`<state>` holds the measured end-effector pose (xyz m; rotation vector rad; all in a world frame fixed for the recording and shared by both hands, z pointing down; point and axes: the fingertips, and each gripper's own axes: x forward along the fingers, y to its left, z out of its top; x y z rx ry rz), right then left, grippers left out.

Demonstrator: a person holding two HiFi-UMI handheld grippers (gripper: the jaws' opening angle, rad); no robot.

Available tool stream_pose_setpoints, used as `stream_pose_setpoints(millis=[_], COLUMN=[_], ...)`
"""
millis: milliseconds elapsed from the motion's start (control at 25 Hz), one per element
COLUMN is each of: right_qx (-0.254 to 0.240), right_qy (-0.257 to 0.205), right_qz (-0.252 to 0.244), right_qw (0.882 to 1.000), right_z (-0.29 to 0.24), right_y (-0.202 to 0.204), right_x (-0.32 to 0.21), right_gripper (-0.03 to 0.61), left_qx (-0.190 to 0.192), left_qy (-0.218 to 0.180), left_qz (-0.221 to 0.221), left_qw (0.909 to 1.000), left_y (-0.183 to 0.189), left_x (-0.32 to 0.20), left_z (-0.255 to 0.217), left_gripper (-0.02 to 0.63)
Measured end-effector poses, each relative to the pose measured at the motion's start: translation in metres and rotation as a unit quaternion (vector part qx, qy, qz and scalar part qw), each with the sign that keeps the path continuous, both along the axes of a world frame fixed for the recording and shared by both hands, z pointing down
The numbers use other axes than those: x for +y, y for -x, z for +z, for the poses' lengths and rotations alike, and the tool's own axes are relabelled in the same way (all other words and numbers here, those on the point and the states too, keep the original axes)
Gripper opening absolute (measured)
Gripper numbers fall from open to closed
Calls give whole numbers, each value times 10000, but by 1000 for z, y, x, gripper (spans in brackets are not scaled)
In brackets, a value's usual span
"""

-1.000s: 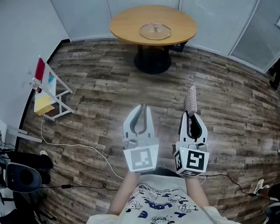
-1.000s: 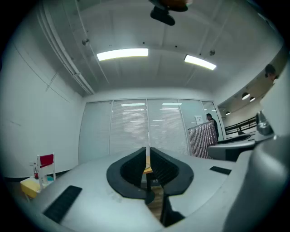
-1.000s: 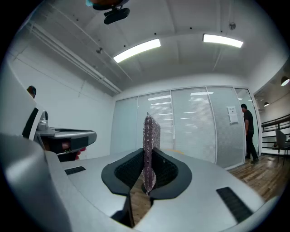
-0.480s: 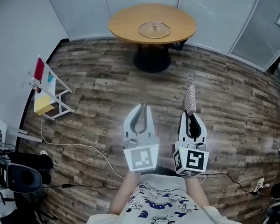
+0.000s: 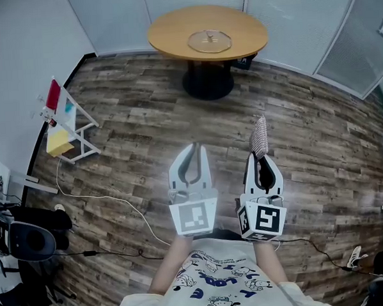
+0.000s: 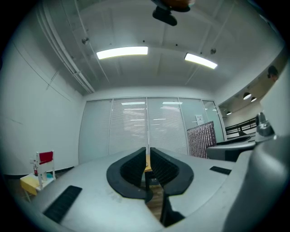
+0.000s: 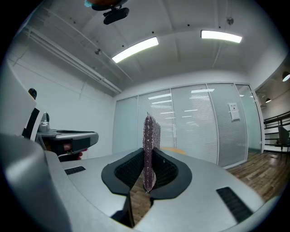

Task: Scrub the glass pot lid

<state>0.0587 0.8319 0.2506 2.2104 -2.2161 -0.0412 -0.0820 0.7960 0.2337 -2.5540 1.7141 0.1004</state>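
Lid: round clear glass pot lid (image 5: 211, 41), 12 o'clock on round wooden surface (image 5: 172, 30), well apart (neither tool nearer).
Right tool (image 5: 261, 157): clenched on silvery mesh scrubbing pad (image 5: 260, 135).
Left tool (image 5: 192, 148): clenched, empty.

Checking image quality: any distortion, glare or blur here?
Head view: sharp but barrel-distorted; glass lid tiny on the table. Left gripper view: fisheye, black corners, ceiling lights blown out. Right gripper view: same vignette; scrubbing pad crisp between the jaws.
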Motion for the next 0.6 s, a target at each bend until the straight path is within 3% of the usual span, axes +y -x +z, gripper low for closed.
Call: stream_pose_setpoints(millis=[600], right_qx=[-240], right_qy=[142], right_qz=[-317], right_qw=[9991], right_z=[15], right_y=[-24], right_x=[4], right_gripper=[63], left_qx=[-2], left_qy=[150], left_qz=[-284], left_qw=[9995], left_y=[-21], left_x=[15], left_z=[11], left_gripper=[37])
